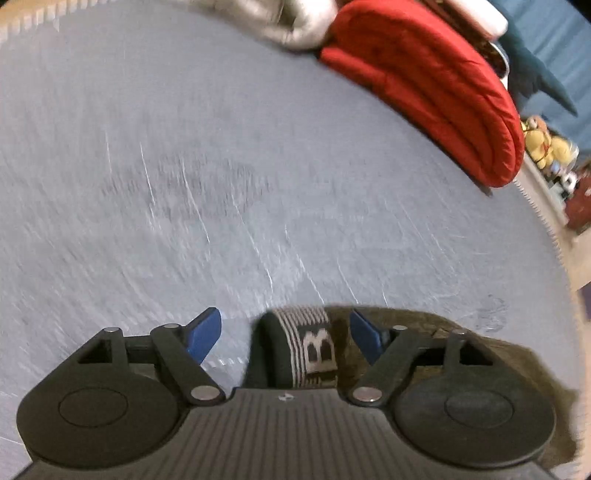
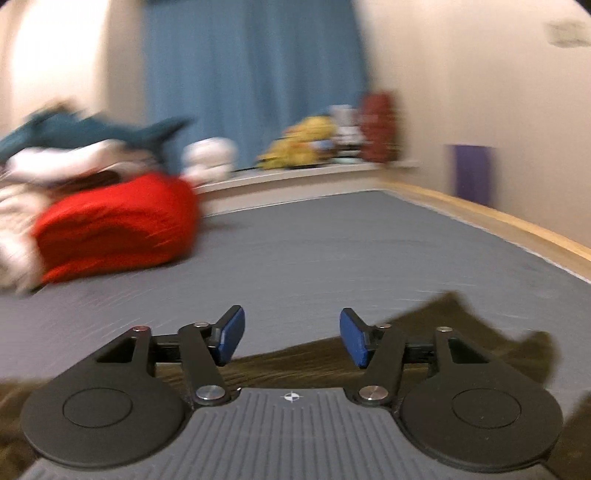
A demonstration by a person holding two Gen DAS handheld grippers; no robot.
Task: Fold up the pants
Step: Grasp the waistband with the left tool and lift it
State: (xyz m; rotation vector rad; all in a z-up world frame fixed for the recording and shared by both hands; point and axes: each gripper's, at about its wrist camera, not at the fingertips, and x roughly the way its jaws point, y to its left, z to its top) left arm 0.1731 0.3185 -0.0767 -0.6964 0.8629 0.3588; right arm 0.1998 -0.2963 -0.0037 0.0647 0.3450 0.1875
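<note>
- Left gripper (image 1: 286, 336), foreground of the left wrist view: blue fingers (image 1: 205, 334) spread apart, gripping nothing; a striped waistband (image 1: 312, 347) with a large letter "B" lies between them, touching neither pad.
- Pants (image 1: 461, 343), dark olive-brown, lie on the grey bed (image 1: 184, 184) under and to the right of that gripper; the gripper body hides most of them, so their full outline cannot be made out.
- Right gripper (image 2: 291, 338), foreground of the right wrist view: jaws likewise wide apart and empty, hovering over the pants (image 2: 314, 365), whose ragged far edge (image 2: 450, 306) juts onto the sheet; the rest is cut off below the frame.
- Mid-distance, both views: a folded red quilt (image 1: 436, 85) on the bed, well apart from the pants; motion blur smears its seams in the right wrist view (image 2: 114, 229).
- Beside and behind it: a grey bundle (image 1: 280, 22), partly cut off at the top, and white and teal bedding (image 2: 92, 136), too blurred to identify.
- Far end: yellow plush toys (image 2: 303, 147) on a ledge, a blue curtain (image 2: 251, 74) and a cream wall (image 2: 461, 74), all blurred.
</note>
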